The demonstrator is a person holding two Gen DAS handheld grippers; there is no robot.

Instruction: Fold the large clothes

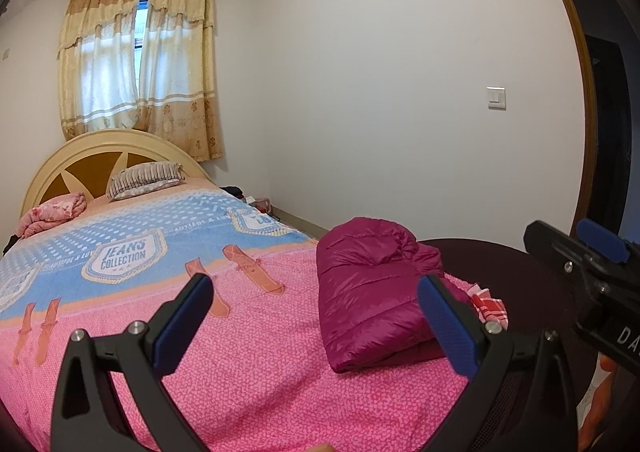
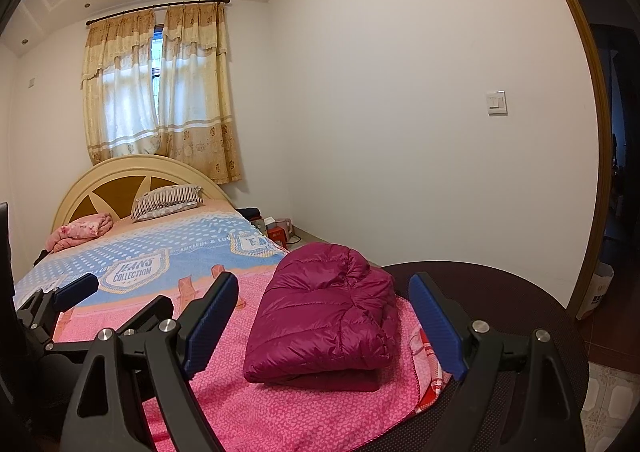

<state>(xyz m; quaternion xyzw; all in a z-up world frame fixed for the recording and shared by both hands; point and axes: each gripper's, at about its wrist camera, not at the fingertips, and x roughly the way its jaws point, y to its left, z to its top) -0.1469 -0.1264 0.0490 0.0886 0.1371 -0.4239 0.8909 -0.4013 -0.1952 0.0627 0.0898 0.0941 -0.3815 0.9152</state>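
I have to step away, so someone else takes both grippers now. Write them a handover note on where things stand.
Left tongs: open, empty, above the pink dotted bedspread.
Right tongs: open, empty, facing the jacket.
The magenta quilted puffer jacket lies folded into a compact bundle near the foot corner of the bed, next to the dark round mesh surface.
Done: the jacket looks fully folded; neither tool touches it.
Left: probably nothing on this jacket except tidying. A red-and-white checked cloth peeks out beside it; check whether it needs folding.
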